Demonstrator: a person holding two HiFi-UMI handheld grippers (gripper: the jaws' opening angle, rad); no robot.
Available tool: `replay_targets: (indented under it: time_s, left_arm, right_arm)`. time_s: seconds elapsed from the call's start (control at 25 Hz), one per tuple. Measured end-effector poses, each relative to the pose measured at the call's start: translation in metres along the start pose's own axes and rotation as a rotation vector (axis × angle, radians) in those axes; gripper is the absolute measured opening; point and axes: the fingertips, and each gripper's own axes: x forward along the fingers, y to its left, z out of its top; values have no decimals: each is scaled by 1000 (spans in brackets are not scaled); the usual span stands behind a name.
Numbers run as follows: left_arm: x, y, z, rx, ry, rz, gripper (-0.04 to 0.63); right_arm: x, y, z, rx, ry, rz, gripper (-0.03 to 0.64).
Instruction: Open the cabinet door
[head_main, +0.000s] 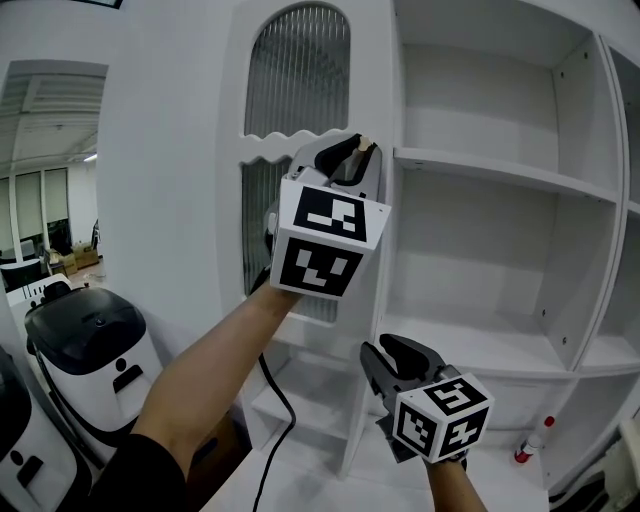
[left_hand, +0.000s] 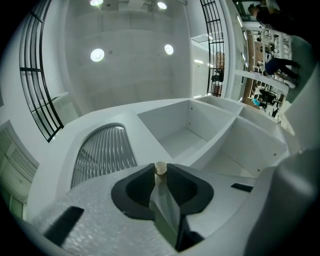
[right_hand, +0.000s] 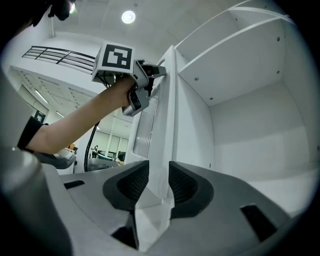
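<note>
The white cabinet door (head_main: 300, 110), with an arched ribbed glass pane, stands swung out from the cabinet. My left gripper (head_main: 358, 150) is up at the door's free edge, shut on the small brass knob (head_main: 365, 142). In the left gripper view the knob (left_hand: 160, 167) sits pinched at the tips of the black pads (left_hand: 135, 187). My right gripper (head_main: 392, 352) is lower down at the same edge. In the right gripper view the door edge (right_hand: 167, 100) runs between its spread jaws, so the right gripper (right_hand: 159, 172) is open around it. That view also has the left gripper (right_hand: 150, 70).
Bare white shelves (head_main: 500, 175) fill the cabinet to the right of the door. A white and black appliance (head_main: 90, 340) stands at the lower left. A black cable (head_main: 275, 400) hangs under my left arm. A red-capped bottle (head_main: 533, 440) stands on the floor at the right.
</note>
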Motion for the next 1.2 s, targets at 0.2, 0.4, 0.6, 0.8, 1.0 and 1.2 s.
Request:
replay_targets:
  time_s: [0.2,0.4,0.6,0.8,1.0,1.2]
  left_arm:
    - [-7,1,5,-22,-5,-3,80]
    - [-14,3,10,-42,-3,-10,80]
    - [-18,5,11,-54,-5,-3,81]
    - [-25,4,8,-33,12,10,81]
    - [-40,5,-3,-50,37,50,34]
    - [-63,5,-19,-99,94,65,34]
  right_arm:
    - [4,2,-12,26,33,16,115]
    - [8,4,-22,61,55,39,118]
    - [14,9,-24,79,56,76,117]
    - [15,12,-29,79,62,84,107]
    - [16,9,-28,98,56,92,103]
    - [15,10,-28,109,67,94,101]
